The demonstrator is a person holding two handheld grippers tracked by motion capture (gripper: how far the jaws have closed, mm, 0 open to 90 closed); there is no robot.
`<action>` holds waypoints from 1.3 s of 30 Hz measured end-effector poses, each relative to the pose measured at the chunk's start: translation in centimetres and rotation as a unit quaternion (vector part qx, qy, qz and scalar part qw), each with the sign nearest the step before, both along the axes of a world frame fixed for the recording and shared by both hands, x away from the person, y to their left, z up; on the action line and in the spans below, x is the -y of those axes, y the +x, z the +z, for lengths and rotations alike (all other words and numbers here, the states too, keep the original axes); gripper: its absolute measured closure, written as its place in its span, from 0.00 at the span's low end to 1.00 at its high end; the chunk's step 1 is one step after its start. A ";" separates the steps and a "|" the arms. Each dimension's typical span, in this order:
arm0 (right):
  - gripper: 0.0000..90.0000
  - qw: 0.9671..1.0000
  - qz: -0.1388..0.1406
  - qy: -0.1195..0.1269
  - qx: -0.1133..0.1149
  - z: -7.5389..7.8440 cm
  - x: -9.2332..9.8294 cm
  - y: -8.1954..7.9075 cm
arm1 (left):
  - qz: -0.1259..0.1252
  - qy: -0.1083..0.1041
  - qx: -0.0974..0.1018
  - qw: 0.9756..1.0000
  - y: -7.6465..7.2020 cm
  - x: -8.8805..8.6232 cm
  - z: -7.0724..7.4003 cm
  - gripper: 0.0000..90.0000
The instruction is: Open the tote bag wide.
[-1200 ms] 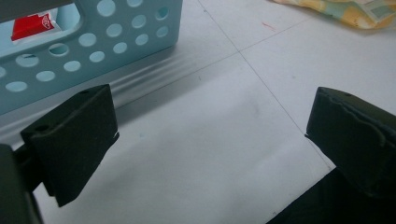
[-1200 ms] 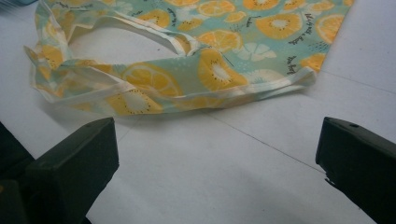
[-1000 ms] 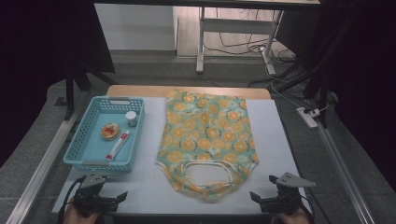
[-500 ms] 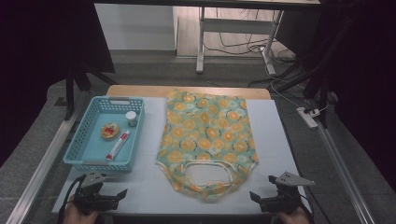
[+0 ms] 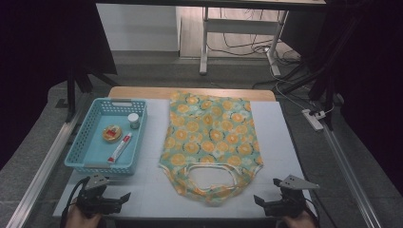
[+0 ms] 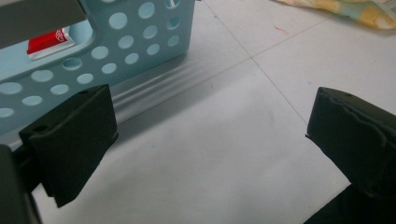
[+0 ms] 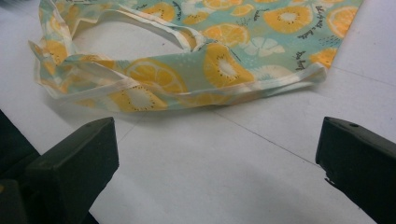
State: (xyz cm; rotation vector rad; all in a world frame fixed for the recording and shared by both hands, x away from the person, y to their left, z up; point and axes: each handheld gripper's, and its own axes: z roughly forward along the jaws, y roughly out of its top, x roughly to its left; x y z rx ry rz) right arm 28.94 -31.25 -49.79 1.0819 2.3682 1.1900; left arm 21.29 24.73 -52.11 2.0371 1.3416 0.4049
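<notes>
White sheeting covers the table [image 5: 285,142], with dark floor around it. At lower left of the high view the left gripper [image 5: 124,197] hangs with its jaws spread wide, gripping nothing, just below the blue basket [image 5: 78,152]. At lower right the right gripper [image 5: 259,200] is equally wide apart and empty, near the hem of the orange-print garment [image 5: 211,137] lying flat at centre. Inside the basket lie a red-and-white tube [image 5: 119,148], a small jar [image 5: 133,120] and a round tin [image 5: 112,133].
</notes>
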 end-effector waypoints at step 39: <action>0.00 0.996 0.087 -0.015 -0.004 1.3 -5.0 0.5 | 0.002 -0.012 0.000 1.000 0.0 -0.3 0.0 0.02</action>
